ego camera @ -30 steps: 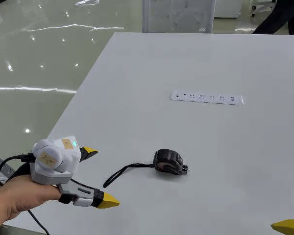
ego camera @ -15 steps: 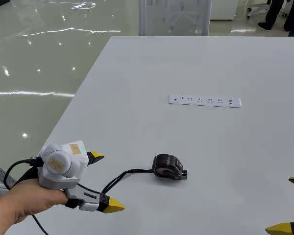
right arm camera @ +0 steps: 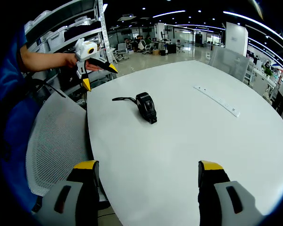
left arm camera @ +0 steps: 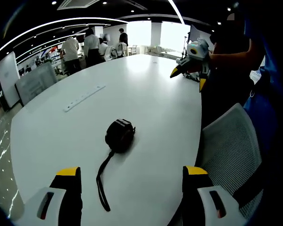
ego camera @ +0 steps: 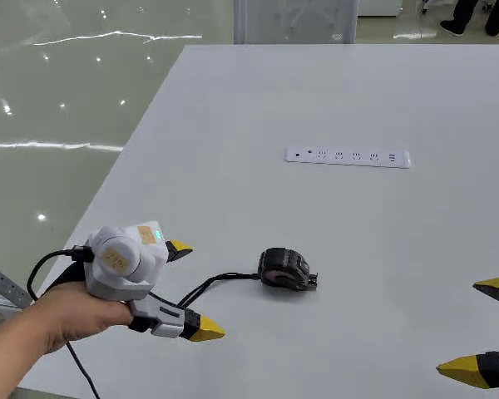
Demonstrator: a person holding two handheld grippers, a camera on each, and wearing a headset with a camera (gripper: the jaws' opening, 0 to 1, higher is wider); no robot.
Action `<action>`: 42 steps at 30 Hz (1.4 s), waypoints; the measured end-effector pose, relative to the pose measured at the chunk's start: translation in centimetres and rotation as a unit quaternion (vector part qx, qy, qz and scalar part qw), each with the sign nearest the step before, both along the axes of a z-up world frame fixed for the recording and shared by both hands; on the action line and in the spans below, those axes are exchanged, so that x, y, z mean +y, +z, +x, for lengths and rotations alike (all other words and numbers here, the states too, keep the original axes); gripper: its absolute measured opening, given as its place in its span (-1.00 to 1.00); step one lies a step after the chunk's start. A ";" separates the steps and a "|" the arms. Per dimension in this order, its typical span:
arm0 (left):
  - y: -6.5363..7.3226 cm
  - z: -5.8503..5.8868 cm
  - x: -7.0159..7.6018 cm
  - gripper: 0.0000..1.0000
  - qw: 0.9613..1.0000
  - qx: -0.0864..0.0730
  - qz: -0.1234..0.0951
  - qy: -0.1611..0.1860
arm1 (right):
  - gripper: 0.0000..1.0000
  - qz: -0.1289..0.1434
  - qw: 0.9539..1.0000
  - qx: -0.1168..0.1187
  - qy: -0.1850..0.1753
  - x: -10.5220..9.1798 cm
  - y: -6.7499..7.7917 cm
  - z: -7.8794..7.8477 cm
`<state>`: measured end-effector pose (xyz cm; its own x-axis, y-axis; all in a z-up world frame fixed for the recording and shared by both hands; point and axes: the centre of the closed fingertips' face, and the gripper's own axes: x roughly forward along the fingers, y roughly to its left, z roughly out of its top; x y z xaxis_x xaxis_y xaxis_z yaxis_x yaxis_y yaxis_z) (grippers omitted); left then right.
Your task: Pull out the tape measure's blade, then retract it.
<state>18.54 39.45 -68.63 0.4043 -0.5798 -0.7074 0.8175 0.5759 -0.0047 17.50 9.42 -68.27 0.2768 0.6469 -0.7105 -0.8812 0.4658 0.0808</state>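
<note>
Head view: tape measure point(ego camera: 285, 270) on table point(ego camera: 358, 100), near left hand-held gripper point(ego camera: 203, 290), untouched.

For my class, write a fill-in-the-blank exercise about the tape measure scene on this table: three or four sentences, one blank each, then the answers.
1. The left hand-held gripper and the right hand-held gripper both have ____ jaws.
2. Their jaw tips are coloured ____.
3. On the white table, the long white power strip lies ____ from the person than the black round tape measure.

Missing words: open; yellow; farther.
</note>
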 end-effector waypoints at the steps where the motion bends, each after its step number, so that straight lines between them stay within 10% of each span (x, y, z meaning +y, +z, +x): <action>1: 0.0 0.1 -0.1 0.69 1.000 0.000 0.000 -0.002 | 0.65 0.000 1.000 0.000 0.002 0.1 0.0 0.0; 42: -1.5 4.0 -5.7 0.56 0.997 -0.007 0.009 -0.072 | 0.48 -0.003 0.997 -0.009 0.074 5.7 -2.7 2.5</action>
<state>22.53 33.75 -70.09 0.3278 -0.6198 -0.7130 0.8913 0.4531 0.0159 20.02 15.11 -71.01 0.1911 0.6776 -0.7102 -0.9419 0.3302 0.0616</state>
